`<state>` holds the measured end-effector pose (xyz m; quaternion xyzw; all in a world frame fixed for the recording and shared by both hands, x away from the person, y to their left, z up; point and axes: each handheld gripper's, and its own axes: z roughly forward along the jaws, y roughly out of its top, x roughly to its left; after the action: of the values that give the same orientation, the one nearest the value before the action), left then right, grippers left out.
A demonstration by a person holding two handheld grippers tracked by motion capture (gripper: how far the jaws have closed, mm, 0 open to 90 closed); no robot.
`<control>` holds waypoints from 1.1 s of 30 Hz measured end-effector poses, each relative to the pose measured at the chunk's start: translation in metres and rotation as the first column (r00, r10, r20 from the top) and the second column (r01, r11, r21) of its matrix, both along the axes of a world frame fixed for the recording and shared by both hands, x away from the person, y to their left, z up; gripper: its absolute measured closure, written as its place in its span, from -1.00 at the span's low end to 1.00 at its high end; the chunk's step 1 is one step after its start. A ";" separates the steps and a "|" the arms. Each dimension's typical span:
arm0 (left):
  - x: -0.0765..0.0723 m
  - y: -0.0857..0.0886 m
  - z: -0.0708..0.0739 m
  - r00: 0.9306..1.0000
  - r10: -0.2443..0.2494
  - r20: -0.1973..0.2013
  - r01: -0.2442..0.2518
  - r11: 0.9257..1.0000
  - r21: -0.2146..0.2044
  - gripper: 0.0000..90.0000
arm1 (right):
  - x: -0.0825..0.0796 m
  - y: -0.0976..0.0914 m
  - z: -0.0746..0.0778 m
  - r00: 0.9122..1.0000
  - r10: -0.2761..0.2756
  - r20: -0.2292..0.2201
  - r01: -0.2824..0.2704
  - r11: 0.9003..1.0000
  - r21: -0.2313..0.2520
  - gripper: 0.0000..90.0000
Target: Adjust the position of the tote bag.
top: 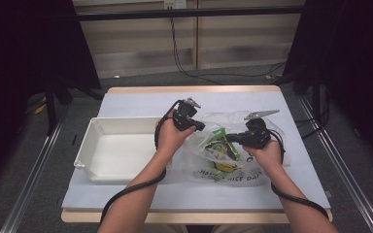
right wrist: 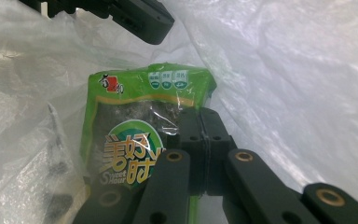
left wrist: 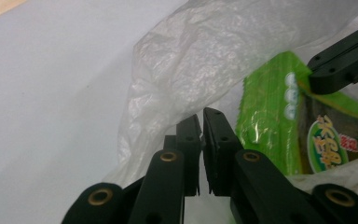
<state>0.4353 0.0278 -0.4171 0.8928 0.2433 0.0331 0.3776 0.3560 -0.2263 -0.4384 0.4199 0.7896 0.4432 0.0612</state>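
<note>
Dark curtains flank the room, and grey floor surrounds a counter (top: 126, 99) covered with a pale sheet. On that counter, toward 9 o'clock, stands a white rectangular tray (top: 88, 145), shown bare inside. Toward 3 o'clock of the tray lies a crumpled clear plastic bag (top: 209, 119) with green print along its near edge, and inside it are green snack packets.

From 6 o'clock two forearms reach in, each hand holding a tool with a trailing black cable. In the high view the left tongs (top: 200, 127) sit at the bag's 9 o'clock edge, pointing toward 3 o'clock. In the left gripper view the left tongs (left wrist: 202, 140) are drawn together with only a thin slit between the pads, and a fold of the bag's film (left wrist: 168, 116) rises right at their tips; whether the film is pinched between the pads I cannot tell.

The right tongs (top: 229, 138) enter the bag from its 3 o'clock side, pointing toward 9 o'clock. In the right gripper view the right tongs (right wrist: 204, 135) are closed tight on the edge of a green seaweed snack packet (right wrist: 135, 112), which stands upright inside the bag with its printed face to the camera. The same packet (left wrist: 284, 112) appears in the left gripper view at 3 o'clock of the left tongs, with the right tongs gripping its upper corner.
</note>
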 end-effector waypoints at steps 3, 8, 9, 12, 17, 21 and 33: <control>0.000 0.000 0.000 1.000 0.010 0.005 -0.010 1.000 -0.006 0.90 | 0.000 0.003 0.000 1.000 0.014 -0.003 -0.014 1.000 -0.001 0.99; -0.001 -0.001 -0.001 1.000 0.009 0.012 -0.009 1.000 0.012 0.90 | -0.001 0.005 0.002 1.000 0.024 0.011 -0.024 1.000 -0.008 0.99; 0.000 0.000 -0.001 1.000 0.000 0.012 -0.001 1.000 0.017 0.90 | -0.001 0.005 0.002 1.000 0.027 0.017 -0.026 1.000 -0.006 0.99; -0.001 -0.001 -0.003 1.000 0.017 0.014 -0.017 0.999 0.033 0.90 | -0.002 0.004 0.004 0.999 0.032 0.034 -0.032 0.999 -0.002 0.99; 0.000 0.004 -0.002 1.000 -0.010 0.004 0.010 0.997 0.072 0.90 | -0.004 -0.003 0.009 0.997 -0.004 0.077 0.003 1.000 0.020 0.99; -0.002 0.006 -0.002 1.000 -0.002 0.007 0.001 0.997 0.079 0.90 | -0.007 -0.013 0.014 0.993 -0.053 0.103 0.048 0.998 0.046 0.99; -0.002 0.018 0.014 1.000 0.014 0.010 -0.014 1.000 -0.004 0.77 | -0.008 -0.028 0.019 0.988 -0.106 0.116 0.097 0.992 0.077 0.99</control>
<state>0.4334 0.0459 -0.4029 0.8902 0.2476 0.0398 0.3804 0.3479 -0.2541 -0.4190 0.4341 0.7460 0.4915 0.1160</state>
